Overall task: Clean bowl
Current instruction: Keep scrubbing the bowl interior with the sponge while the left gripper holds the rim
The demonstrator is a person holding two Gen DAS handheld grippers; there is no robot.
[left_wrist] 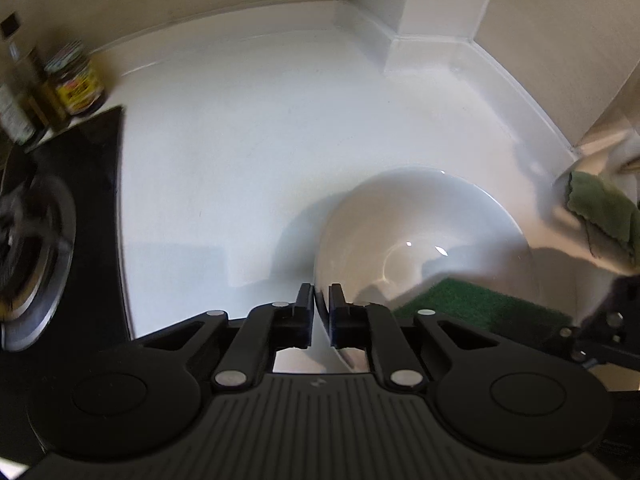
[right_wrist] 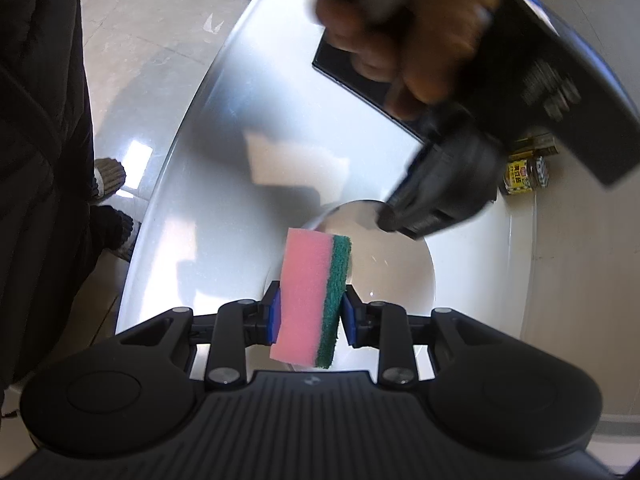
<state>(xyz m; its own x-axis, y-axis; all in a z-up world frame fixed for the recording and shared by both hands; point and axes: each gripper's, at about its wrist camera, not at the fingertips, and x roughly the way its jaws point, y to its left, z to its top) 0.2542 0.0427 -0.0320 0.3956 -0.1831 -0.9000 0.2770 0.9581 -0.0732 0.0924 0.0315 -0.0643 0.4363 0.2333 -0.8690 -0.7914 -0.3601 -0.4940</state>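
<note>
White bowl (left_wrist: 420, 240): stands on the white worktop (left_wrist: 248, 152), its near rim pinched between the narrow jaws of the left tool (left_wrist: 321, 312), which steadies it. Sponge (right_wrist: 314, 300), pink with green scouring layer: clamped upright in the right tool (right_wrist: 310, 314), long axis running forward toward the bowl's hollow just beyond and below. Right tool is judged nearer to scrubbing. Jars (left_wrist: 76, 80) well apart.
</note>
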